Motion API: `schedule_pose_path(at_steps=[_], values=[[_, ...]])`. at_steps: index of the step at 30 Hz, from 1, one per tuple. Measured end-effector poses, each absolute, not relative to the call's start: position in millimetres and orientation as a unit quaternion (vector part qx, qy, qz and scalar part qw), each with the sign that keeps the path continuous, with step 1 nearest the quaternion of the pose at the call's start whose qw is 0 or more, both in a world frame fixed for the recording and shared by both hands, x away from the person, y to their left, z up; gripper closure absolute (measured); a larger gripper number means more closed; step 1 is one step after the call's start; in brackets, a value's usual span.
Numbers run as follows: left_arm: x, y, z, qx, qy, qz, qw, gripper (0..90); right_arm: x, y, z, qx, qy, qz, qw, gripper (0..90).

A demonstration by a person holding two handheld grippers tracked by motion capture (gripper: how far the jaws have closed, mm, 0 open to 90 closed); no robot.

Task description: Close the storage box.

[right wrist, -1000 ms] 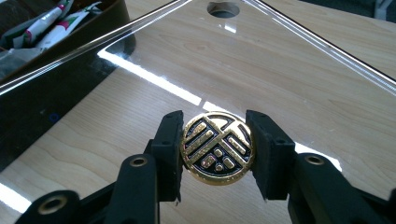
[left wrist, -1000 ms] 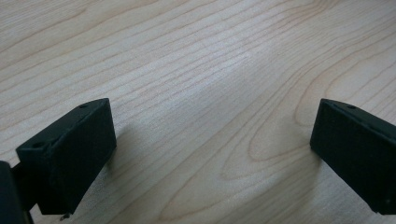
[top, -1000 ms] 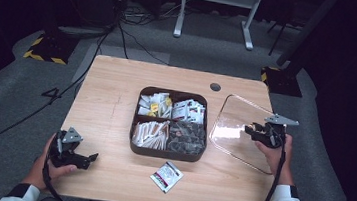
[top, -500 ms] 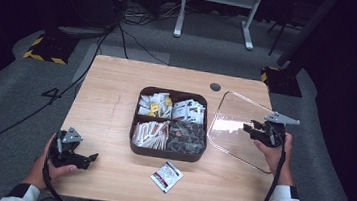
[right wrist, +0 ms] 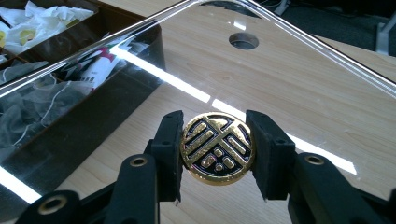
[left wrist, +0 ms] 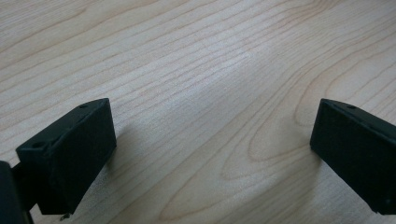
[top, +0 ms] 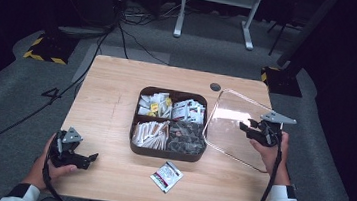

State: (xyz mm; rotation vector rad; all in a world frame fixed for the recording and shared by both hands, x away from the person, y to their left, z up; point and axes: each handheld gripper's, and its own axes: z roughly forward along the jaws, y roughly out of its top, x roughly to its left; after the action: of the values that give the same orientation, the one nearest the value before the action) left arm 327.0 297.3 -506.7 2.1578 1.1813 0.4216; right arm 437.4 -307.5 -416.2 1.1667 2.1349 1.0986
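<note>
**A:** What's the room like around the work?

**B:** Dark, with grey carpet, cables running over the floor, and a white metal frame behind a light wooden table [top: 117, 94]. The table has rounded corners and a small round hole [top: 215, 87] near its far edge. Its left half is bare wood, and there is open grain along the front edge too.

**A:** Where do the grippers sit?

**B:** The left gripper [top: 91, 157] rests low at the near left corner, well apart from everything. In the left gripper view its jaws stand wide apart with only wood grain between them. The right gripper [top: 245, 127] is at the right side, close to that table edge.

**A:** And what does it grasp?

**B:** A clear plastic lid [top: 229, 121], rounded-square and glossy, held tilted just right of the box, with its far corner near the hole. In the right gripper view the jaws pinch the lid's round knob [right wrist: 217, 148], a black disc with a raised gold pattern, one pad on each side.

**A:** The box itself?

**B:** A dark brown tray [top: 134, 143] with rounded corners, uncovered, split into four compartments. The far two hold white and yellow packets and white and red ones. The near left holds pale sachets, the near right greyish tea bags. One loose sachet [top: 166, 176] lies flat just in front of the tray.
</note>
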Motion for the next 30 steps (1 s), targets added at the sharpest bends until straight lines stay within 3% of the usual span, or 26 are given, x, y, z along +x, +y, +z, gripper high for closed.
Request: schedule_pose_path(at_steps=[30], values=[[327, 297, -507, 0.82, 0.449, 0.161, 0.317, 0.5, 441, -222, -412, 0.366, 0.812, 0.405, 0.206, 59.2]])
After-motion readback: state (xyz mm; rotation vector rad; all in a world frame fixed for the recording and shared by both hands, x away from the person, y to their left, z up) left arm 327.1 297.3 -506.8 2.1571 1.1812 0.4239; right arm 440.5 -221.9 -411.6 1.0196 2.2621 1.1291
